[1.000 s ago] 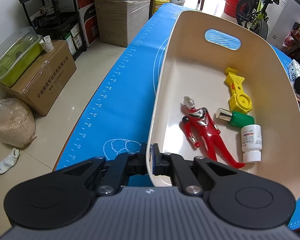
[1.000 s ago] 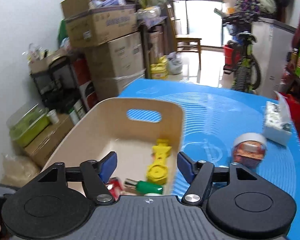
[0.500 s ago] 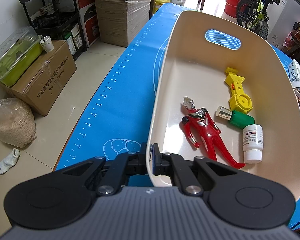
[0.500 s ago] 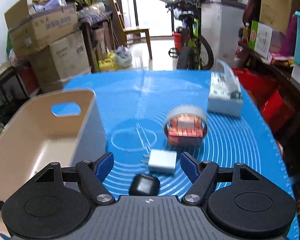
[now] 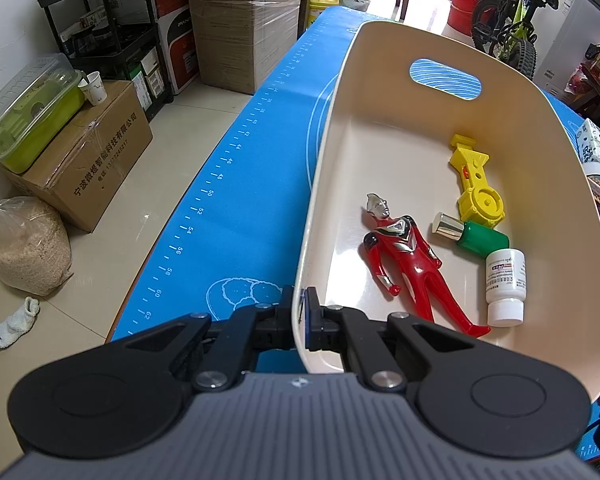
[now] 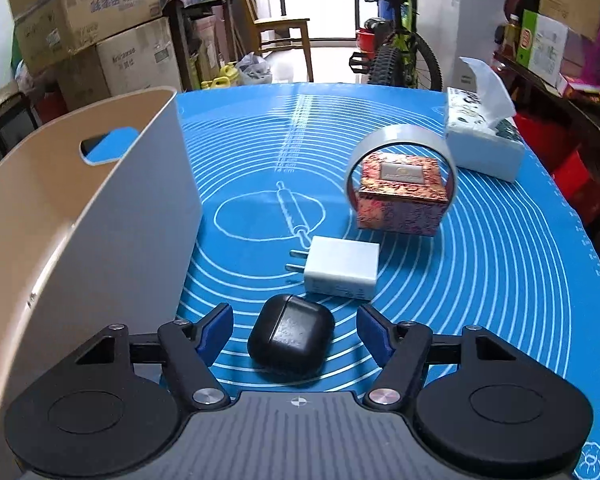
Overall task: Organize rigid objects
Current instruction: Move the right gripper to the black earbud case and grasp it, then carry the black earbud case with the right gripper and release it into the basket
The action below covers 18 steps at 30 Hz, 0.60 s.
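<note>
A lived-in home doubling as storage: taped brown cardboard cartons stacked at eleven o'clock, a green-framed bicycle at one o'clock, a wooden chair at twelve, a stray white sock on pale floor tiles.

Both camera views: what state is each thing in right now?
Left gripper: shut on the bin rim.
Right gripper: open, jaws just closing a little around the black earbud case, not touching.
Earbud case: closed, on the mat.
White charger: lying flat, prongs out.
Pill bottle: capped, lying down.
</note>
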Each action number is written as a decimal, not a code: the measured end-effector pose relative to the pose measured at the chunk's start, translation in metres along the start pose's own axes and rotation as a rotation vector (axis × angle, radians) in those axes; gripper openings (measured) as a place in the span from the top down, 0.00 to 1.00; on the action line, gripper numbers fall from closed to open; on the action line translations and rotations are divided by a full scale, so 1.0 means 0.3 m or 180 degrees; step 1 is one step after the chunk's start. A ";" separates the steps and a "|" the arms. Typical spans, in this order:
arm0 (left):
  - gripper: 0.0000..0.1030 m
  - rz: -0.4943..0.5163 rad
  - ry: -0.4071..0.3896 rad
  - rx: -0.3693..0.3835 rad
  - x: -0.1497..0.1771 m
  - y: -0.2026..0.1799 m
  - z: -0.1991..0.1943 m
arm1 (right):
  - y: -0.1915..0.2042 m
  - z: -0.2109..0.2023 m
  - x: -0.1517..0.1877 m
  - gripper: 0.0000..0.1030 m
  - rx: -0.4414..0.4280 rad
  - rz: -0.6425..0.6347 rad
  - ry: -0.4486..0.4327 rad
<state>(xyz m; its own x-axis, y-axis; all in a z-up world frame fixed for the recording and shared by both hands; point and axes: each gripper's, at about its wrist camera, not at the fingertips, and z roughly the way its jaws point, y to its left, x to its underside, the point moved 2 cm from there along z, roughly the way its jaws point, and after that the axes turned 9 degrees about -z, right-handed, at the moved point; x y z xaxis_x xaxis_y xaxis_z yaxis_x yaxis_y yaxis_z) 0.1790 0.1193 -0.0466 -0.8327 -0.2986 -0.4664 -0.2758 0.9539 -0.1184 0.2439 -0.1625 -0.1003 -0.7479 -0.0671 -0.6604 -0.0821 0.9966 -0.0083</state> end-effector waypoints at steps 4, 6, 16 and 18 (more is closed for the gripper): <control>0.94 -0.0003 -0.0001 -0.0001 -0.001 0.002 0.000 | 0.016 0.027 0.016 0.33 0.0064 -0.0062 0.0025; 0.94 -0.0003 0.0000 -0.0001 -0.001 0.001 0.000 | 0.016 0.040 0.024 0.38 0.0084 -0.0053 0.0033; 0.94 -0.0022 -0.0004 -0.0022 -0.002 -0.001 0.000 | 0.031 0.041 0.042 0.47 0.0151 -0.0204 -0.0046; 0.94 -0.0030 -0.0004 -0.0021 0.000 -0.002 -0.002 | 0.018 0.030 0.044 0.47 0.0204 -0.0139 -0.0058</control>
<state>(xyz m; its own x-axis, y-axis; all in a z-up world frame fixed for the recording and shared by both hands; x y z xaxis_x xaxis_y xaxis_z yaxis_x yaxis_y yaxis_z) 0.1787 0.1189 -0.0460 -0.8294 -0.3077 -0.4663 -0.2869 0.9508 -0.1171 0.2394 -0.1574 -0.1159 -0.7325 -0.1104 -0.6718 -0.0717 0.9938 -0.0851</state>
